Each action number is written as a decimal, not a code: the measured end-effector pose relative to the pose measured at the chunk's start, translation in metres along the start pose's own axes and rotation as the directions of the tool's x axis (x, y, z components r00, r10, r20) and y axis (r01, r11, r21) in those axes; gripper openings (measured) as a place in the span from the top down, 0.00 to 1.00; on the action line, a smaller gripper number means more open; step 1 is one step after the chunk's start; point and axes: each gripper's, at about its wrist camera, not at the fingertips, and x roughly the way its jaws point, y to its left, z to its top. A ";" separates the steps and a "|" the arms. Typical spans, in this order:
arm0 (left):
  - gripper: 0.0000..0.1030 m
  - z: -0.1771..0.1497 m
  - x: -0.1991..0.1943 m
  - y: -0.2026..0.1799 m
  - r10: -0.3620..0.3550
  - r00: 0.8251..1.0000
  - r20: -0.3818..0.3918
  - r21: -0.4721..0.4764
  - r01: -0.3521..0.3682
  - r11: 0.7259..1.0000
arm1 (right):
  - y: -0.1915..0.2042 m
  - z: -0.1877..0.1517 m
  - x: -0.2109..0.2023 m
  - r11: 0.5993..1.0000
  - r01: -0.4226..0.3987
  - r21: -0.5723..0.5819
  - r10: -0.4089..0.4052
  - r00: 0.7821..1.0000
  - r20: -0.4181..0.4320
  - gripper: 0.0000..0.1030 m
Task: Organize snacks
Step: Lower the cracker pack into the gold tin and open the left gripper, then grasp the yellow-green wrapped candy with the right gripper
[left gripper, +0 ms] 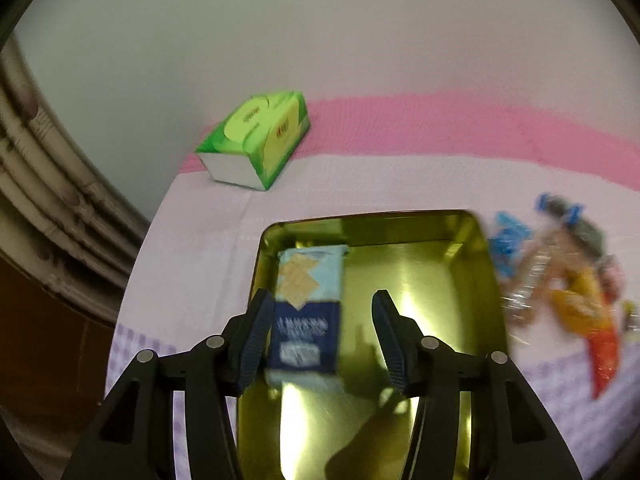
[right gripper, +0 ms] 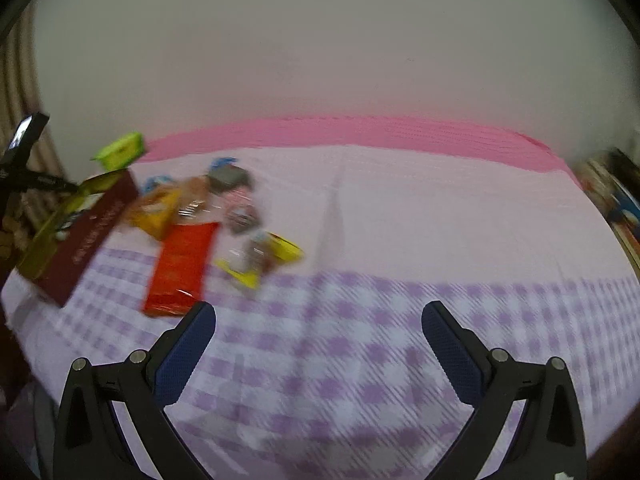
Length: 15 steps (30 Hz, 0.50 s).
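Crackers in a blue and pale-blue packet (left gripper: 307, 308) lie flat in the gold tin (left gripper: 452, 264), against its left wall. My left gripper (left gripper: 320, 336) hovers over that tin with its jaws apart; the left finger looks close beside the packet, though blur keeps me from saying whether it touches. My right gripper (right gripper: 320, 344) hangs wide open above the purple-checked cloth (right gripper: 360, 360), gripping nothing. Loose snacks sit heaped just right of the tin: an orange-red packet (right gripper: 180, 268), a yellow bag (right gripper: 154, 210), and some smaller wrappers I can't make out. A green tissue box (left gripper: 256, 136) rests near the far pink stripe.
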 end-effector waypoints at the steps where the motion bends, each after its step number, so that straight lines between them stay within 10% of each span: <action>1: 0.48 -0.008 -0.017 -0.003 -0.027 1.000 0.016 -0.013 0.027 1.000 | 0.006 0.005 0.003 0.999 -0.009 -0.041 0.009 1.000 -0.002 0.00; 15: 0.32 -0.099 -0.127 -0.031 -0.150 0.983 0.102 -0.035 0.154 0.988 | 0.029 0.043 0.075 0.950 -0.149 -0.276 0.113 0.983 -0.142 0.22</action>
